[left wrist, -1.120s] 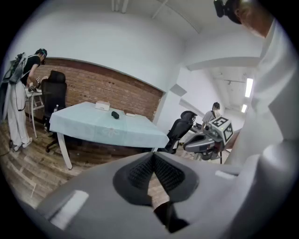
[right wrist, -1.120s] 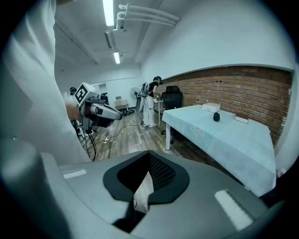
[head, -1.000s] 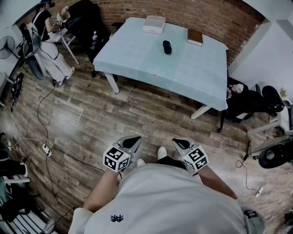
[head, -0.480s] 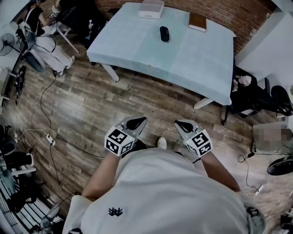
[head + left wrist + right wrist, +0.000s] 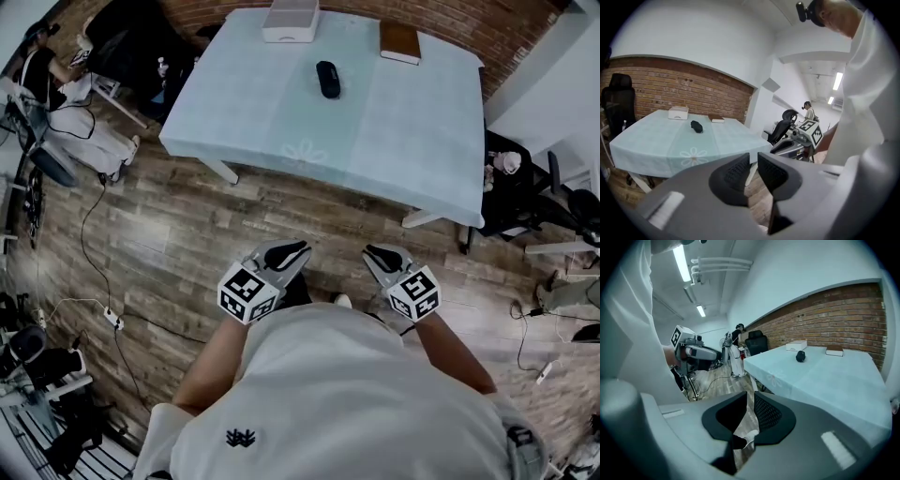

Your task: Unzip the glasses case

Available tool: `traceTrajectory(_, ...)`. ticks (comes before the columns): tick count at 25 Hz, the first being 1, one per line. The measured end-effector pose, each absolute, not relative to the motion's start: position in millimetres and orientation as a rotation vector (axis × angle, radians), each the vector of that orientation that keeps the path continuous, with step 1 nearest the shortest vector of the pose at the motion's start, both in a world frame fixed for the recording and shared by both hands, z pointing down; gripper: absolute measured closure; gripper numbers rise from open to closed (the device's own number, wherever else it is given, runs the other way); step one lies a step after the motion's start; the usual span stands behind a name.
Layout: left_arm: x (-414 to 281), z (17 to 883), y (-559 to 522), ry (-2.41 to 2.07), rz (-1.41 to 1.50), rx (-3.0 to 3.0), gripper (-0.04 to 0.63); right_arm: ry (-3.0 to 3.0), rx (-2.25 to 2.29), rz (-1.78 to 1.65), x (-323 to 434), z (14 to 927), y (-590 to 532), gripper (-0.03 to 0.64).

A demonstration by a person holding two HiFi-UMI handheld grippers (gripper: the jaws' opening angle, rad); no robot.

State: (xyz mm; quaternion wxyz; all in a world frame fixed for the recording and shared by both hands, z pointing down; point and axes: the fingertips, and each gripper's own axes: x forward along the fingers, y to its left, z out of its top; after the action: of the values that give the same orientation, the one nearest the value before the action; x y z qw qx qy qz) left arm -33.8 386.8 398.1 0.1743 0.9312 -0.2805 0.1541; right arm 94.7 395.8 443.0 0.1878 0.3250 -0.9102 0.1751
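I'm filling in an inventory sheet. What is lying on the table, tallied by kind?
glasses case: 1
white box: 1
brown book: 1
Total: 3, all on the table

Brick wall point(image 5: 450, 21), wood-plank floor point(image 5: 187, 244), cloth-covered table point(image 5: 394, 122)

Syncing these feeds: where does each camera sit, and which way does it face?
Head view: on the person's head, facing steeply down at floor and table; shows shirt, left gripper, right gripper.
Left gripper view: on the left gripper, looking past its slightly parted jaws at the table; shirt at right.
Right gripper view: on the right gripper, past its parted jaws at the table; shirt at left.
Shared: all three show the glasses case on the table.
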Motion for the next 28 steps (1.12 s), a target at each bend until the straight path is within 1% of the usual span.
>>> traceTrajectory(10,-92,395,239,-0.604,0.509,2.710,0.488,-2.427,1.136,0.560,42,434,275,0.589)
traceTrajectory(14,-104,405,183,-0.571,0.551,2.723,0.488,-2.390,1.196,0.565,28,434,233,0.589)
traceTrajectory(22,-64,414,71,-0.657,0.583,2.728,0.488,-2.366,1.173,0.568,51,451,160,0.589)
traceTrajectory(28,-19,432,-18,-0.704,0.707,2.699,0.489,-2.379,1.100,0.573,83,471,89,0.589)
